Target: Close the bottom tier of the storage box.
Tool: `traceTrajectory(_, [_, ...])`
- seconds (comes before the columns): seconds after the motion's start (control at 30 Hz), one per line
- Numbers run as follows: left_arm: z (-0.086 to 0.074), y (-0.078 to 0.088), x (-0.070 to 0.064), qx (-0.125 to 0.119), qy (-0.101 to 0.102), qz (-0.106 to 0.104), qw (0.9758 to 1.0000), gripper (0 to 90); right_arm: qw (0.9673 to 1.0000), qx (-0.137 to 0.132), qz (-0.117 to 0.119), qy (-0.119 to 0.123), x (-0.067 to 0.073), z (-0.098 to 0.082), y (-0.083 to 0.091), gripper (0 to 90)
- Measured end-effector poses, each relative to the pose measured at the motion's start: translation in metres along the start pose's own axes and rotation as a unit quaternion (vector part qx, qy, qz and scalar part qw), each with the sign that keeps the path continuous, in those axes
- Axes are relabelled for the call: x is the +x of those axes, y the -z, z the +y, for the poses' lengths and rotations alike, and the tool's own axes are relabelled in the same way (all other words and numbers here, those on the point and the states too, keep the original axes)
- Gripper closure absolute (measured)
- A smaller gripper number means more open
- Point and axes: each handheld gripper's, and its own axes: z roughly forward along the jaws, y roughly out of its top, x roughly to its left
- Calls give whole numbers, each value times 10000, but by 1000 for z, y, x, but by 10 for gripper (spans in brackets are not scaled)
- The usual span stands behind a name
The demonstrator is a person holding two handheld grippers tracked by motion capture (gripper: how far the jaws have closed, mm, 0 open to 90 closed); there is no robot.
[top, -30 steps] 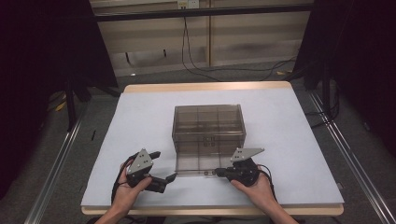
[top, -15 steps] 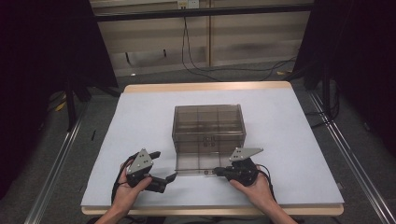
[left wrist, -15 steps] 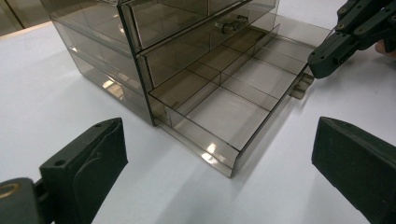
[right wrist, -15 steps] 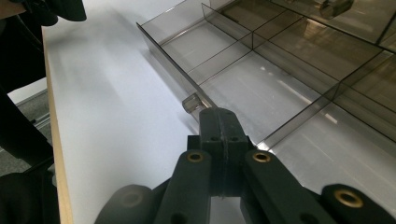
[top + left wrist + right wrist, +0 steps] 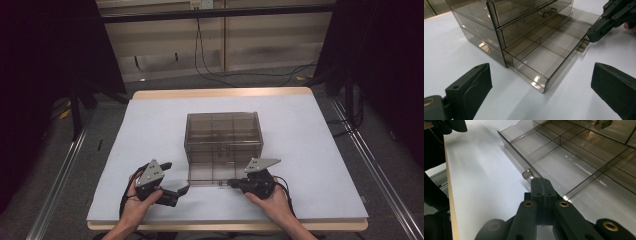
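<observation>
Drawer unit (image 5: 223, 136), smoky clear plastic, sits mid-table (image 5: 320, 150). Bottom drawer (image 5: 541, 53) pulled out toward you, compartments bare. Your right gripper (image 5: 233, 183) at 6 o'clock of unit, fingers (image 5: 541, 188) pressed together, tips at drawer knob (image 5: 527, 173); cannot tell whether knob is pinched. Your left gripper (image 5: 175, 176) at 7 o'clock of unit, resting near table's front edge, fingers (image 5: 472, 87) wide apart, holding nothing, clear of drawer's corner. Your hands grip both tool bodies from below.

High overview, 2 close views sharing drawer (image 5: 541, 53)
</observation>
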Motion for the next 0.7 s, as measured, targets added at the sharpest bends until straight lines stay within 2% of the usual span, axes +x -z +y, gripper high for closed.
traceTrajectory(0.7, [0, -1, 0, -8, 1, -7, 10000, 32, 9999, -75, -130, 2, -1, 0, -2, 900])
